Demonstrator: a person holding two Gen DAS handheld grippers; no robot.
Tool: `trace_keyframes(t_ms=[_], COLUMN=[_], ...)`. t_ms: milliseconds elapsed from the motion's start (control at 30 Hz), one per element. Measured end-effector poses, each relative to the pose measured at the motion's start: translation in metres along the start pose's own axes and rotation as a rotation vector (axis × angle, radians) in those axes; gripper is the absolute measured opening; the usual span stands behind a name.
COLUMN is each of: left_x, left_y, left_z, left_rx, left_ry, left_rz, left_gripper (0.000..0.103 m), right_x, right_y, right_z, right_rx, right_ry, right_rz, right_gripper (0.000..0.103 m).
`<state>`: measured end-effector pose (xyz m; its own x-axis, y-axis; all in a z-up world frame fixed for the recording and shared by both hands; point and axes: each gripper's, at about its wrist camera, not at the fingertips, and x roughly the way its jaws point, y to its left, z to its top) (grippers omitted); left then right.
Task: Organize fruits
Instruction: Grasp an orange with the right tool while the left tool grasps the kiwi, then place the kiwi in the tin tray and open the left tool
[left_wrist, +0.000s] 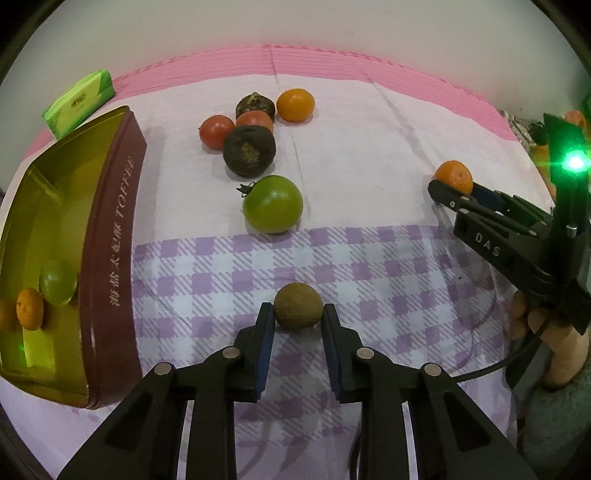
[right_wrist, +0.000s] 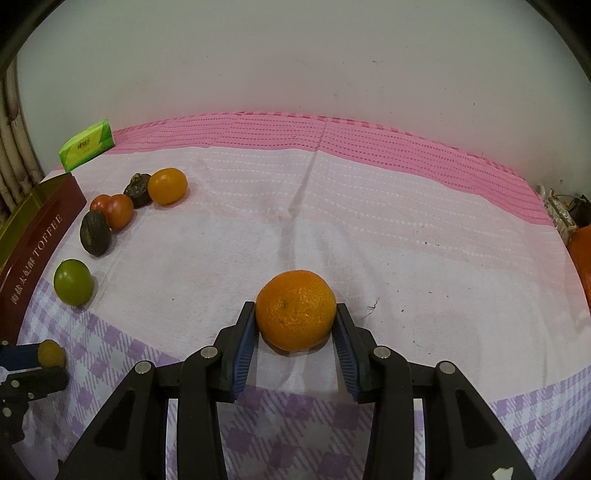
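Right of the toffee tin (left_wrist: 110, 236), the left gripper (left_wrist: 298, 314) brackets a small brown fruit (left_wrist: 297, 305), seemingly touching; light, firm. The right gripper (right_wrist: 295, 317) clasps the mandarin (right_wrist: 295, 309) at its middle: soft-skinned, squeeze gently.

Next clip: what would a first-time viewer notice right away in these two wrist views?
Each gripper brackets a fruit on the cloth: the left gripper around a small brown fruit, the right gripper around a mandarin. To the left lies the open toffee tin with a green fruit and mandarins already inside. Behind, a loose cluster waits: a green tomato, two dark fruits, two red tomatoes and another mandarin.
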<state>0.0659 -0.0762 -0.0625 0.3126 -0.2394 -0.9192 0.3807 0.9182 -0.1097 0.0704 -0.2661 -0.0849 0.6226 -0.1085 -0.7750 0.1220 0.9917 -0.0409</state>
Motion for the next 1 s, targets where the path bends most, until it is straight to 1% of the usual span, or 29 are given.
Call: trace_keyframes(t_ms=[133, 267, 500, 567, 667, 733, 900, 1000], left_x=[-0.015, -0.035, -0.074, -0.077, -0.075, -0.070, -0.054, -0.050], left_y=[0.012, 0.033, 0.099, 0.119, 0.145, 0.155, 0.171, 0.173], left_z=[0.000, 0.002, -0.005, -0.007, -0.017, -0.024, -0.037, -0.036], left_rx=[-0.023, -0.057, -0.158, -0.188, -0.220, -0.226, -0.258, -0.254], left_ry=[-0.023, -0.054, -0.106, -0.094, -0.053, -0.017, 0.049, 0.047], left_rz=[-0.006, 0.014, 0.120, 0.164, 0.195, 0.215, 0.223, 0.239], left_gripper=[0.027, 0.027, 0.027, 0.027, 0.027, 0.027, 0.027, 0.027], right_x=[0.000, 0.001, 0.000, 0.001, 0.001, 0.001, 0.001, 0.001], right_y=[0.001, 0.001, 0.002, 0.002, 0.002, 0.002, 0.003, 0.003], right_z=[0.000, 0.000, 0.000, 0.000, 0.000, 0.000, 0.000, 0.000], right_rx=[0.000, -0.002, -0.002, -0.003, -0.003, -0.004, -0.009, -0.013], right_ry=[0.000, 0.000, 0.000, -0.001, 0.000, -0.001, -0.002, -0.002], right_rz=[0.000, -0.002, -0.003, -0.004, -0.004, -0.005, -0.010, -0.014], right_gripper=[0.038, 0.038, 0.038, 0.038, 0.038, 0.038, 0.038, 0.038])
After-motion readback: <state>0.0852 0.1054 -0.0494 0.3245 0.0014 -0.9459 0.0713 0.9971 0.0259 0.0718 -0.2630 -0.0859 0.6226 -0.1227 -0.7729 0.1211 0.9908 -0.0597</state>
